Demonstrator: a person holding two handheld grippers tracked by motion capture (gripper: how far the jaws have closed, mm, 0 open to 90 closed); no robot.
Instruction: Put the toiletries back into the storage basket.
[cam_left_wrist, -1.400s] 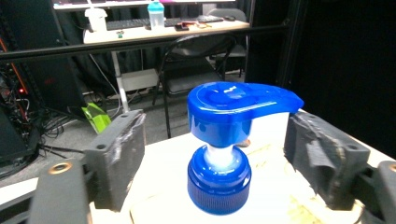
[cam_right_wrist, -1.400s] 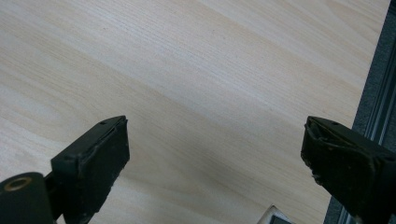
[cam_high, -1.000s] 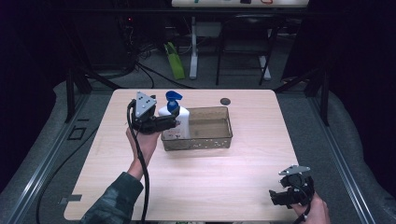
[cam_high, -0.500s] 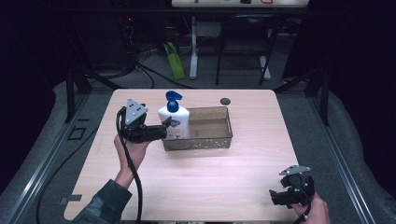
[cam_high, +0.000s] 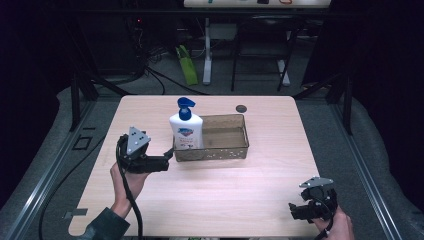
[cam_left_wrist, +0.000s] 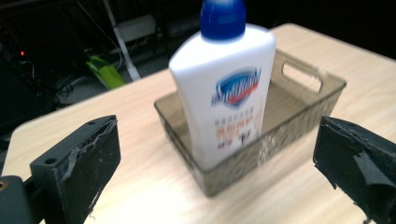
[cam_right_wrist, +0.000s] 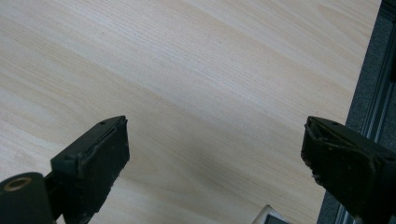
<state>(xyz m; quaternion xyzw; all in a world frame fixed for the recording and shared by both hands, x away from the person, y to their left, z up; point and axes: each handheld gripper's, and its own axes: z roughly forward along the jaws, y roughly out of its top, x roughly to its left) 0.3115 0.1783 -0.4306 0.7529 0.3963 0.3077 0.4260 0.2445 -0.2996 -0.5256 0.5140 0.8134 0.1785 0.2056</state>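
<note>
A white soap bottle (cam_high: 186, 131) with a blue pump top stands upright in the left end of a smoky clear plastic bin (cam_high: 225, 150) on the wooden table. In the left gripper view the bottle (cam_left_wrist: 224, 98) rises inside the bin (cam_left_wrist: 299, 109) straight ahead. My left gripper (cam_high: 167, 156) is open, just left of the bin and apart from the bottle, with nothing between its jaws (cam_left_wrist: 219, 186). My right gripper (cam_high: 296, 210) is open near the table's front right corner, over bare wood (cam_right_wrist: 215, 140).
A small dark round disc (cam_high: 241, 108) lies on the table behind the bin. The table's right edge and a grey floor rail (cam_right_wrist: 373, 93) sit close to the right gripper. Dark stands, cables and a green object (cam_high: 187, 65) lie beyond the far edge.
My left gripper has let go of the bottle and drawn back left and toward the front; the bottle stays standing in the bin. The right gripper has not moved.
</note>
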